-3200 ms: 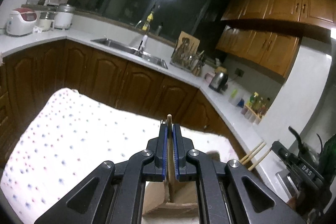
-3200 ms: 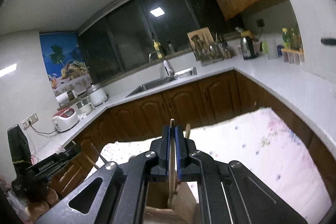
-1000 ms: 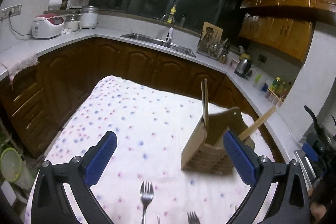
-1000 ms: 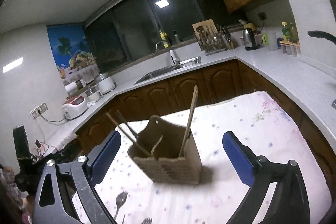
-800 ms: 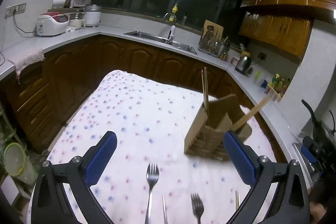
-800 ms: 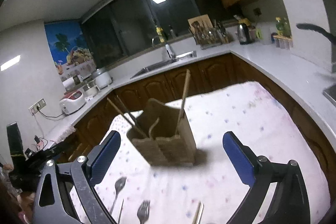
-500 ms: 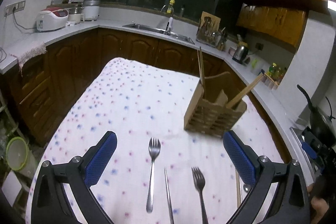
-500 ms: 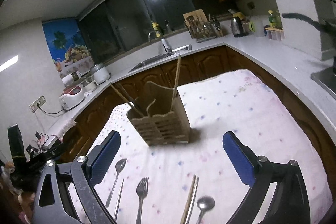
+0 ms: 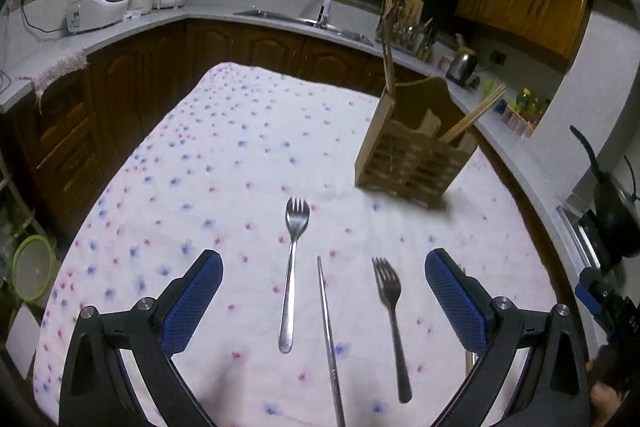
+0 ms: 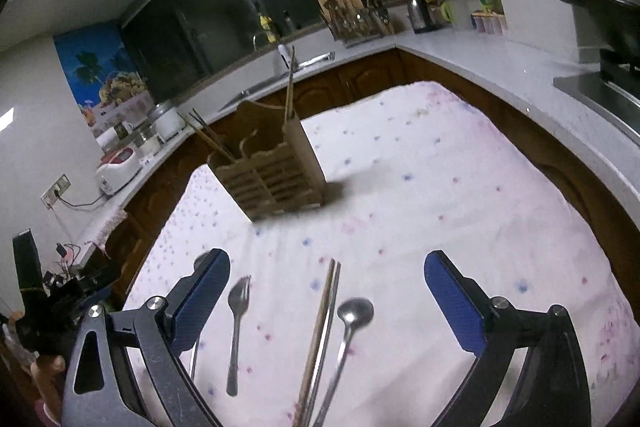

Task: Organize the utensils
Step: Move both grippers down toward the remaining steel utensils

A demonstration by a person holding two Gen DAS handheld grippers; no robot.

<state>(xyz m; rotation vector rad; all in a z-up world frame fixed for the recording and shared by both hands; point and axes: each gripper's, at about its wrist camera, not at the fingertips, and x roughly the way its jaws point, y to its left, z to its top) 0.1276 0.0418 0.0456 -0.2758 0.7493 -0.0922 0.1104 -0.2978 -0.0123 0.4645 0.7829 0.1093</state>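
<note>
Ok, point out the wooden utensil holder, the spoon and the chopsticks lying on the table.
wooden utensil holder [image 9: 408, 163], left wrist view, on its slatted front.
spoon [image 10: 355, 310], right wrist view, on its bowl.
chopsticks [image 10: 324, 315], right wrist view, midway along the pair.

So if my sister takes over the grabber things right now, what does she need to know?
Left gripper: open, holding nothing, above the table.
Right gripper: open, holding nothing.
Wooden utensil holder stands upright on the flowered tablecloth, with chopsticks already standing in its compartments.
Still lying flat on the cloth: two forks, a single metal stick, a pair of chopsticks and a spoon.
Done: some chopsticks are in the holder.
Left: pick up each loose piece and stand it in the holder.
</note>
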